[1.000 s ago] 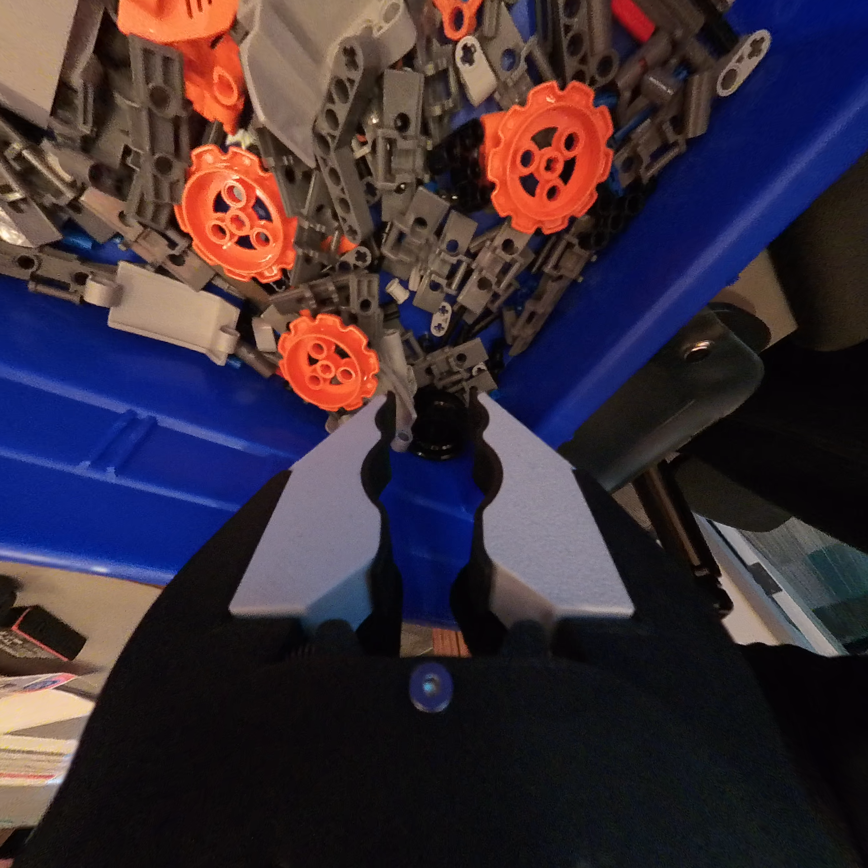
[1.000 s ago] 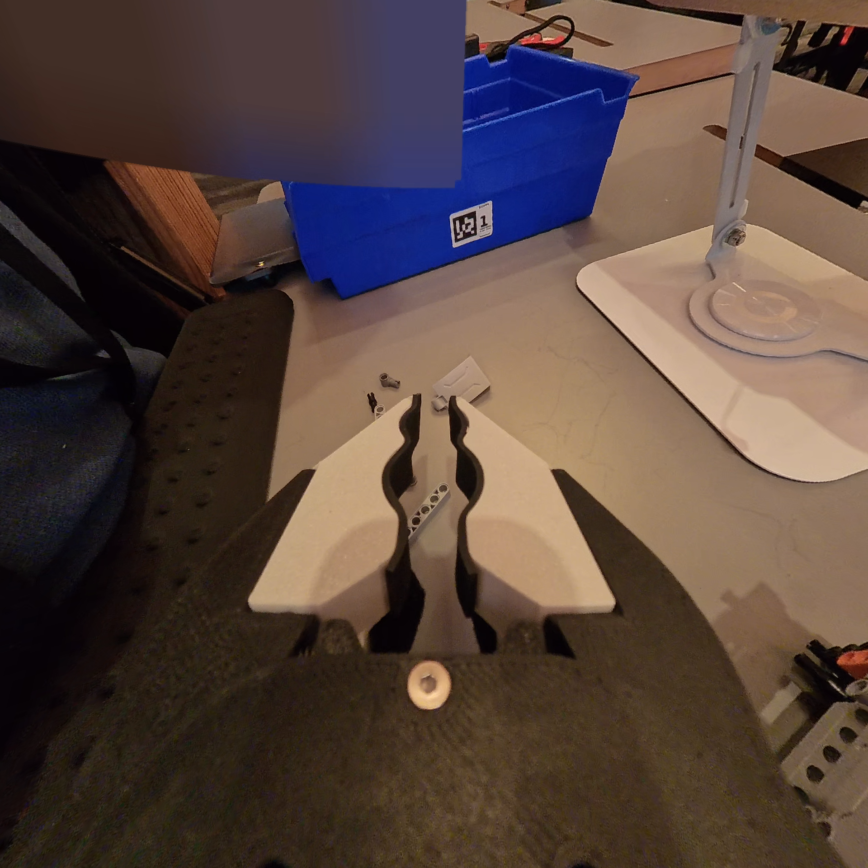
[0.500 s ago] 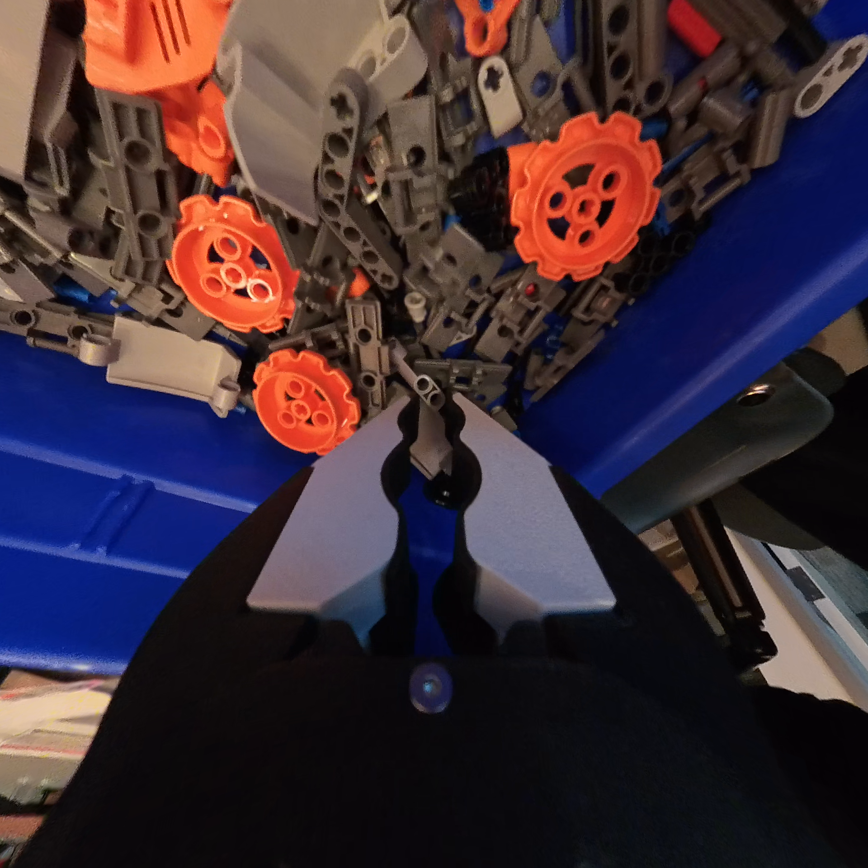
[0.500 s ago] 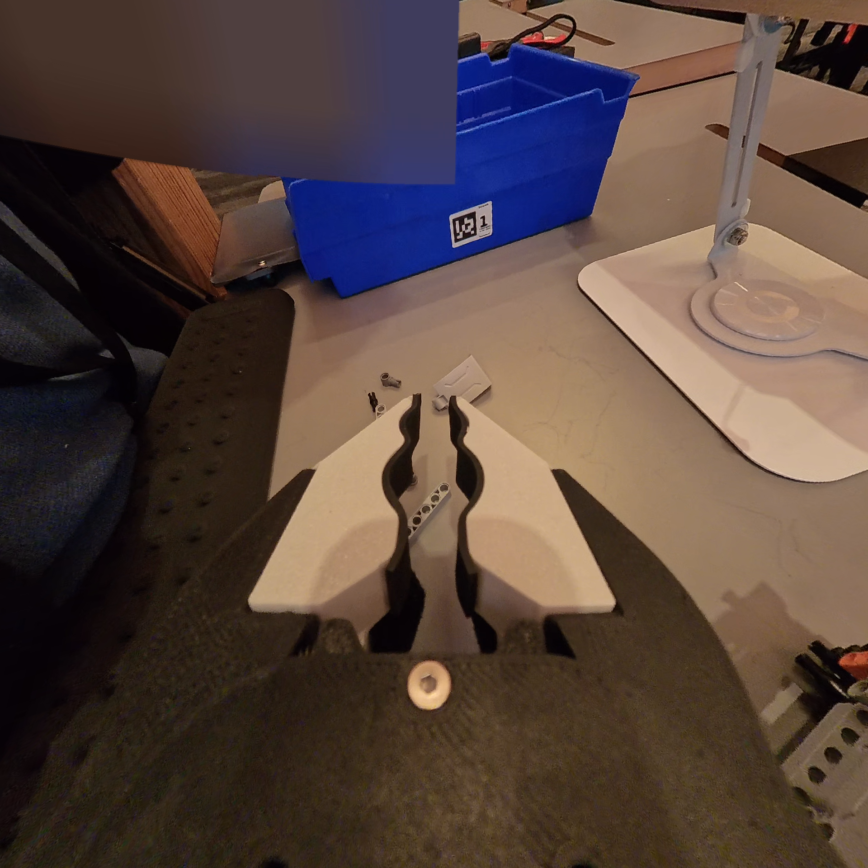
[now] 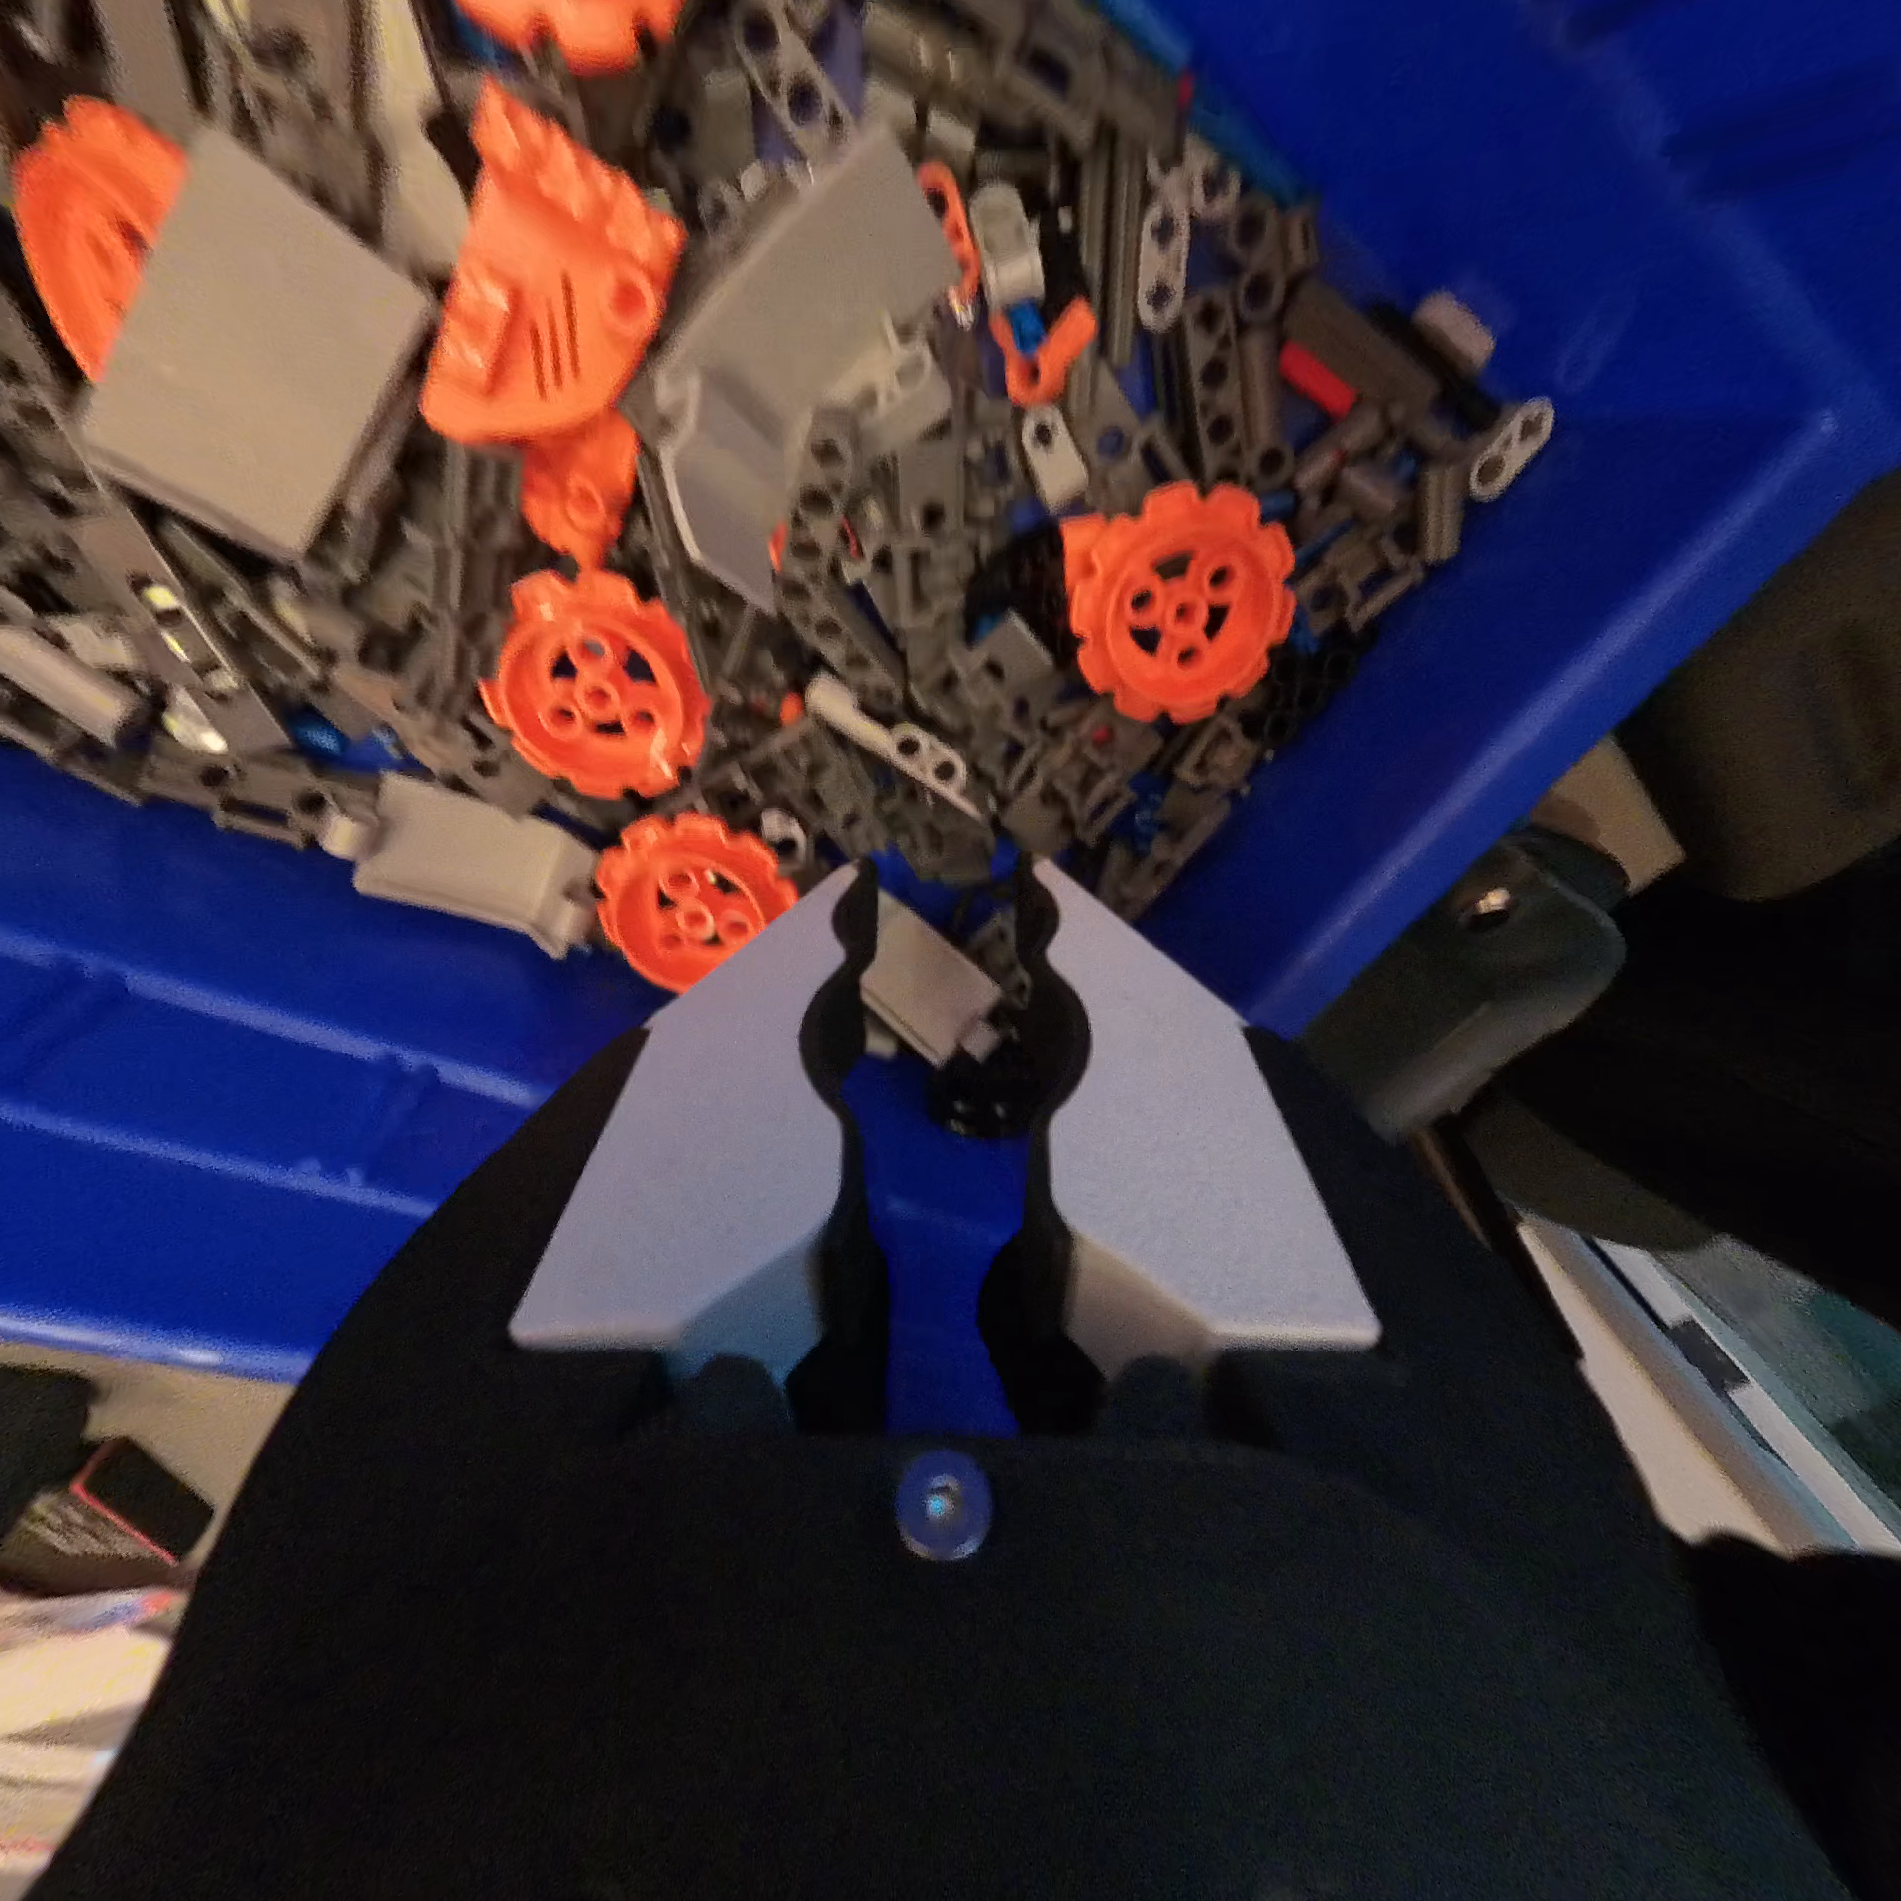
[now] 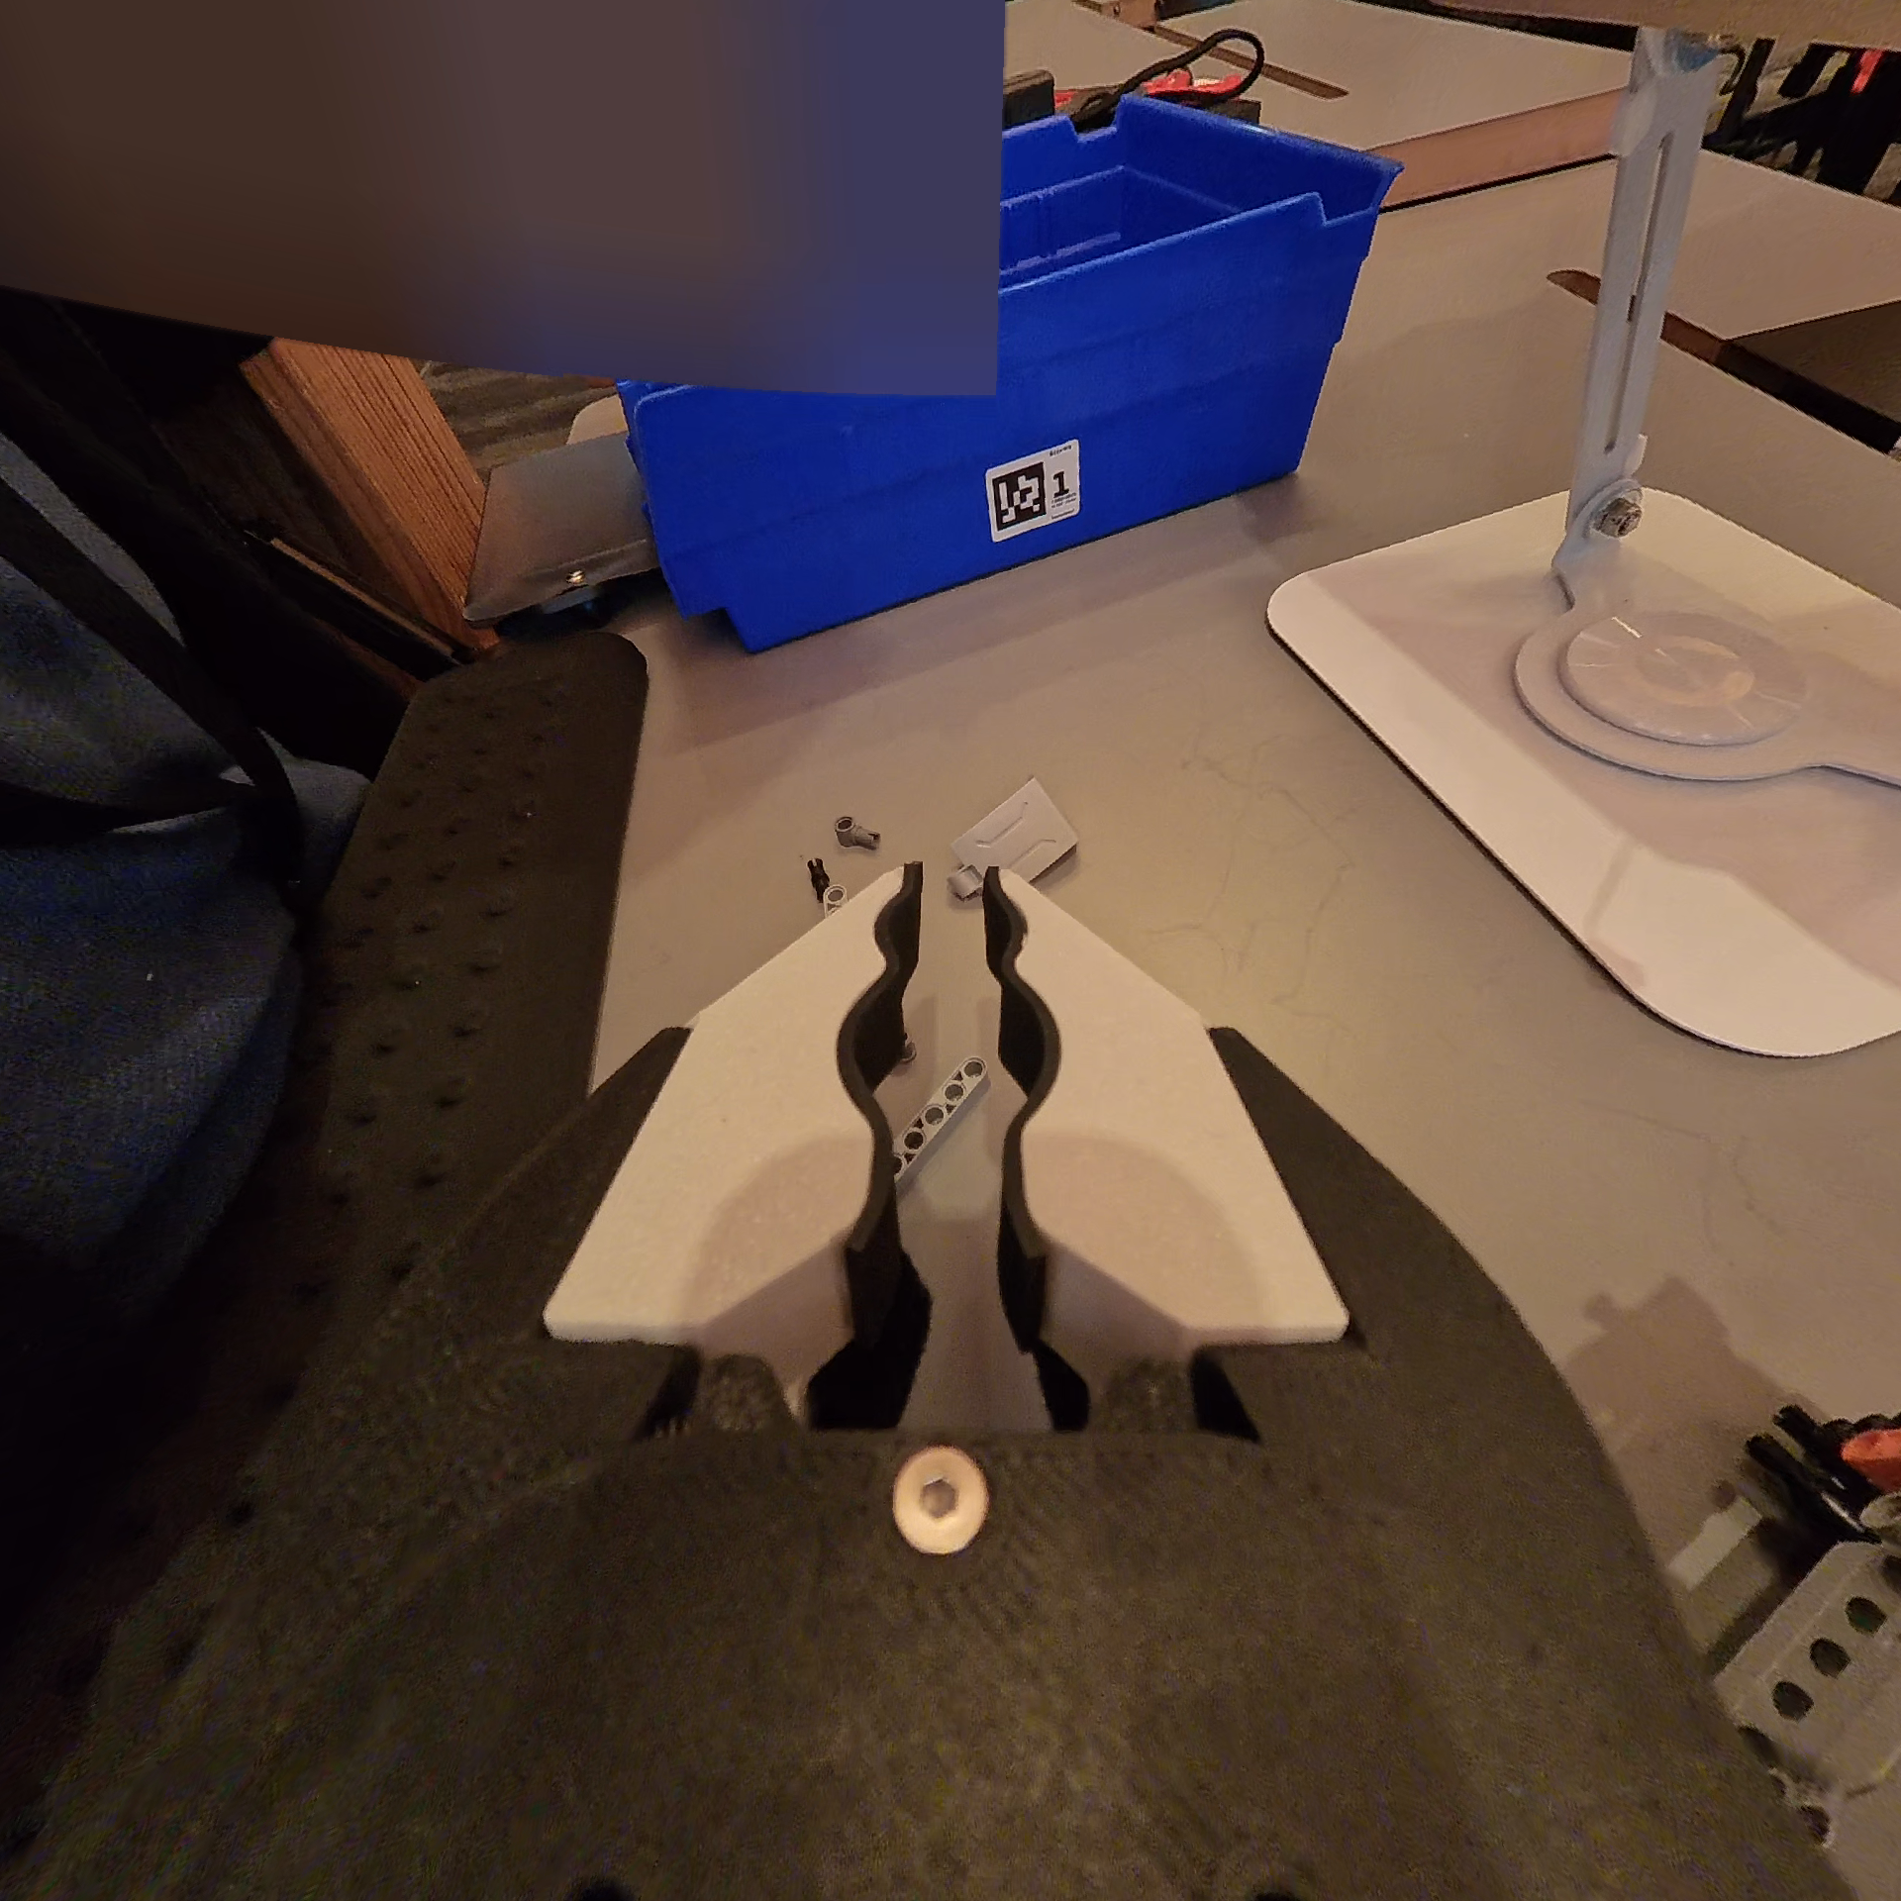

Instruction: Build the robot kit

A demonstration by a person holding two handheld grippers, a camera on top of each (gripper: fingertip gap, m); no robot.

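Over the grey tabletop [image 6: 1183, 823] our right gripper [image 6: 954, 885] hangs slightly spread and empty, while at twelve o'clock in the blue plastic bin [image 5: 257, 1080] our left gripper [image 5: 941, 895] pinches a light, stiff grey plastic panel piece [image 5: 926, 988] edgewise.

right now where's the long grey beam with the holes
Right wrist view: the holed grey beam lies flat on the table, seen between the right gripper fingers.

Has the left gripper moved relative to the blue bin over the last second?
Yes. The left gripper has pulled back from the pile: the blue bin shows more of its parts, smaller. A grey piece now sits between its fingers.
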